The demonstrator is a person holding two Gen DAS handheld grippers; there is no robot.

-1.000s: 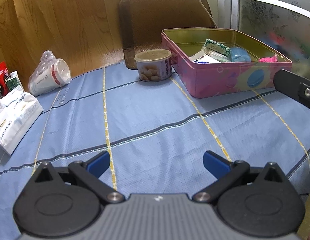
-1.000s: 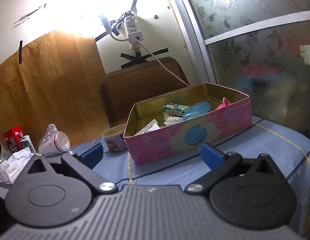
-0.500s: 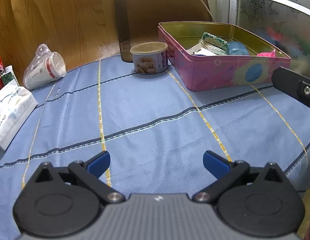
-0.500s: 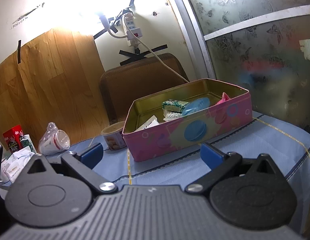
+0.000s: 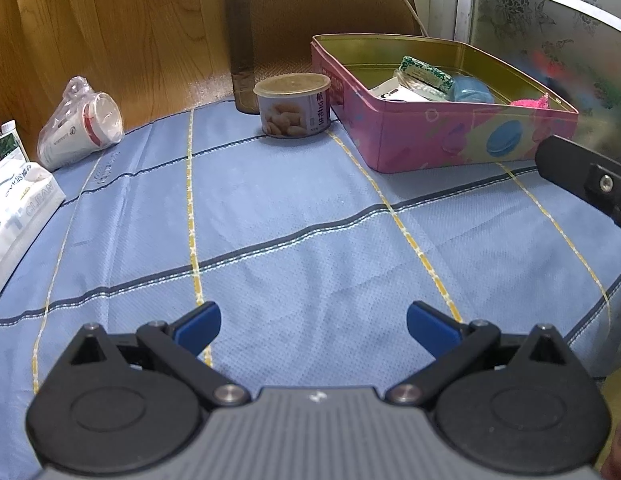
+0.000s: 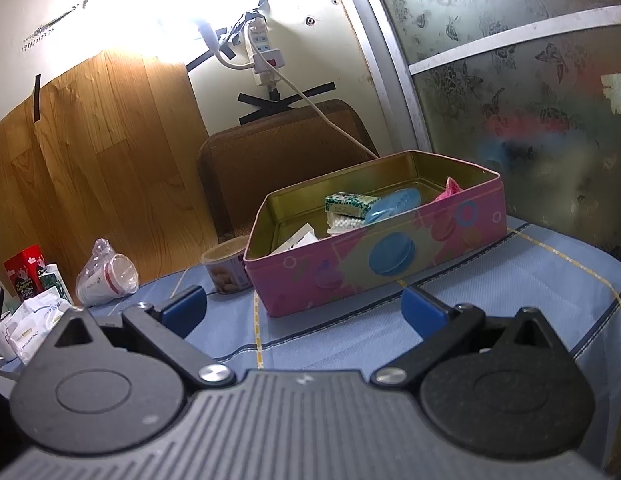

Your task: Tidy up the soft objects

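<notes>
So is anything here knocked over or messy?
Yes, the stack of paper cups in a plastic bag lies on its side near the table's far left edge, its open end facing the room. Inside the pink tin the small things are piled unevenly. Nothing looks spilled or broken.

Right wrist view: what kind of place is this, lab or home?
Likely a home, not a lab: a table under a blue checked tablecloth, a brown chair pushed up behind it, a power strip taped to the wall, and a frosted floral glass door on the right.
</notes>
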